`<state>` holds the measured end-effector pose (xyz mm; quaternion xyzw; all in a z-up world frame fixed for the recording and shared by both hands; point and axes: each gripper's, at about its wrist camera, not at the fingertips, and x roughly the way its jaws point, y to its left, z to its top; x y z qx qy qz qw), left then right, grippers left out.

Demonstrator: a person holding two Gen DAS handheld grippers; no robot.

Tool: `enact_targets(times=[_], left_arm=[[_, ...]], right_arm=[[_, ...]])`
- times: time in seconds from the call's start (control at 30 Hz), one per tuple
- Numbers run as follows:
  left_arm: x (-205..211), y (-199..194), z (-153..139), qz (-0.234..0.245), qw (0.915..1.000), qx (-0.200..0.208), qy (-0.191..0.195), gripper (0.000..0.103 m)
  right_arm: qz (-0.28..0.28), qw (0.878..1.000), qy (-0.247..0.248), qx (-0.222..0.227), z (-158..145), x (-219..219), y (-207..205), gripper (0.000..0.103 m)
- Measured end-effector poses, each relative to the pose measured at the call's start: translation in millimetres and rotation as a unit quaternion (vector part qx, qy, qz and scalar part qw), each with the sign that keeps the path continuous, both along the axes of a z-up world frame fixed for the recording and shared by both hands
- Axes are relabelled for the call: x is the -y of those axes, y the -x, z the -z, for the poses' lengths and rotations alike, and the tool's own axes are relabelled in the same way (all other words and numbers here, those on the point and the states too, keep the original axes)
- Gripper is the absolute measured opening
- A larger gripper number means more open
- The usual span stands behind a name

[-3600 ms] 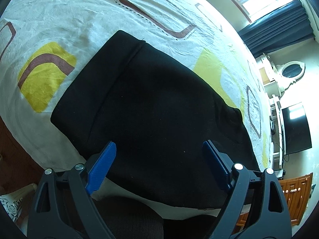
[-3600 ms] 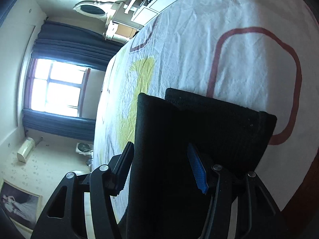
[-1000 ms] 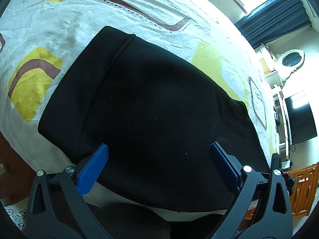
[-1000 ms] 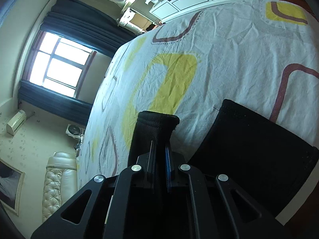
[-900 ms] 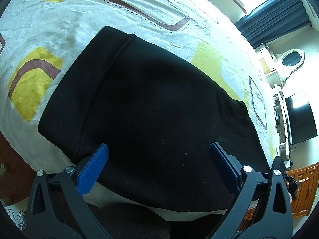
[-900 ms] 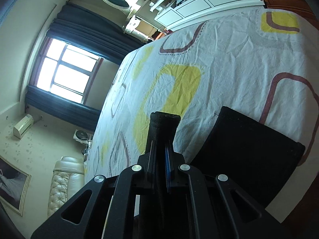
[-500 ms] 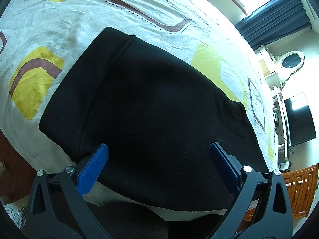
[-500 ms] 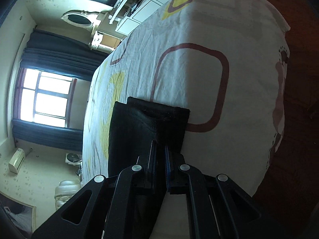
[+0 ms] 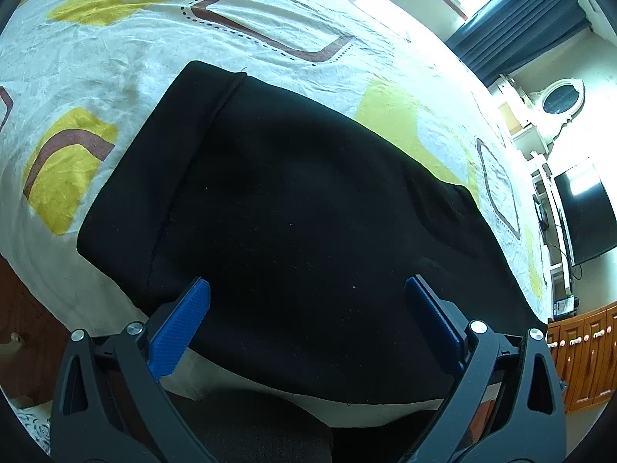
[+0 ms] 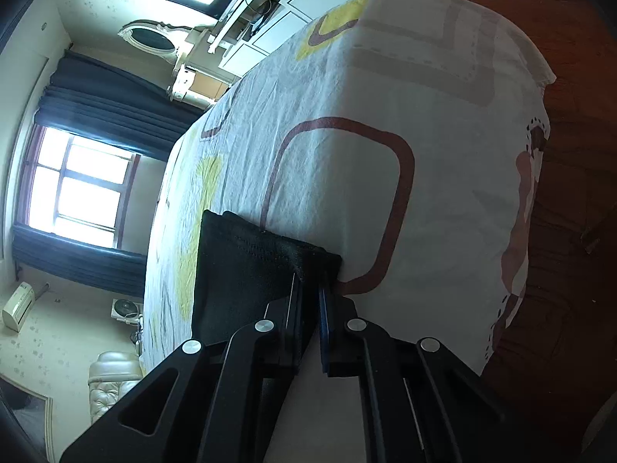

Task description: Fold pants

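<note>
A: Two layers of the black pants (image 9: 308, 212) lie near the bed's (image 9: 115, 58) front edge; right gripper (image 10: 310, 289) pinches the hem corner

B: Lower it flush before releasing; left gripper (image 9: 308, 308), spread wide, can smooth

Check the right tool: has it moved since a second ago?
Yes. The right tool, shut on the black pants, has swung away from the yellow patch toward the bed's edge, by the red outline.
</note>
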<state>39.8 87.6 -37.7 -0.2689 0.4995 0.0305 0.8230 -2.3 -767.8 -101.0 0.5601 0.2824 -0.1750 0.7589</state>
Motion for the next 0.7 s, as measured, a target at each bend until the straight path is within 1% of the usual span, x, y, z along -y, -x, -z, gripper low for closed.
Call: enact_targets(times=[0.07, 0.1, 0.13, 0.17, 0.2, 0.23, 0.27, 0.3, 0.37, 0.43, 0.47, 0.5, 0.57, 0.6, 0.67, 0.7], left_arm=[[-1, -1, 0, 0.0, 1.0, -0.001, 0.002, 0.1], [-2, -1, 0, -0.003, 1.0, 0.0, 0.007, 0.1], [-4, -1, 0, -0.006, 0.9999, 0.0, 0.013, 0.1], [-6, -1, -1, -0.01, 0.9998, 0.001, 0.019, 0.1], [-8, 0, -2, -0.015, 0.9996, 0.003, 0.024, 0.1], [-10, 1, -3, -0.02, 0.9994, 0.007, 0.029, 0.1], [-10, 2, -4, -0.022, 0.9993, 0.01, 0.03, 0.1], [-10, 2, -5, -0.022, 0.9993, 0.013, 0.029, 0.1], [-8, 2, -8, -0.019, 0.9995, 0.019, 0.014, 0.1], [-2, 1, -11, -0.006, 0.9997, 0.023, -0.006, 0.1], [0, 0, -12, 0.002, 0.9996, 0.024, -0.017, 0.1], [3, -1, -13, 0.009, 0.9993, 0.024, -0.028, 0.1], [5, -1, -13, 0.019, 0.9989, 0.025, -0.035, 0.1], [6, -1, -13, 0.022, 0.9988, 0.025, -0.036, 0.1], [4, -2, -12, 0.026, 0.9987, 0.025, -0.036, 0.1], [3, -2, -12, 0.028, 0.9987, 0.023, -0.036, 0.1]], right_arm=[[0.003, 1.0, -0.007, 0.008, 0, 3, 5, 0.007], [0.005, 1.0, -0.016, 0.012, 1, 4, 7, 0.011], [0.008, 1.0, -0.021, 0.009, 1, 6, 9, 0.021], [0.016, 1.0, -0.016, 0.0, -1, 9, 12, 0.028], [0.03, 1.0, -0.003, -0.01, -4, 12, 17, 0.037], [0.046, 0.999, 0.016, -0.019, -10, 14, 22, 0.043], [0.055, 0.998, 0.03, -0.025, -14, 14, 28, 0.044], [0.055, 0.998, 0.039, -0.02, -19, 15, 30, 0.045], [0.035, 0.998, 0.052, -0.013, -27, 14, 24, 0.045], [0.009, 0.997, 0.074, -0.013, -36, 11, 9, 0.046], [-0.009, 0.996, 0.087, -0.014, -41, 10, -3, 0.051], [-0.03, 0.995, 0.097, -0.019, -44, 9, -14, 0.06], [-0.065, 0.991, 0.116, -0.024, -48, 12, -35, 0.062], [-0.087, 0.988, 0.122, -0.03, -48, 15, -47, 0.066], [-0.115, 0.981, 0.149, -0.038, -51, 22, -64, 0.067], [-0.133, 0.979, 0.153, -0.036, -52, 23, -71, 0.071]])
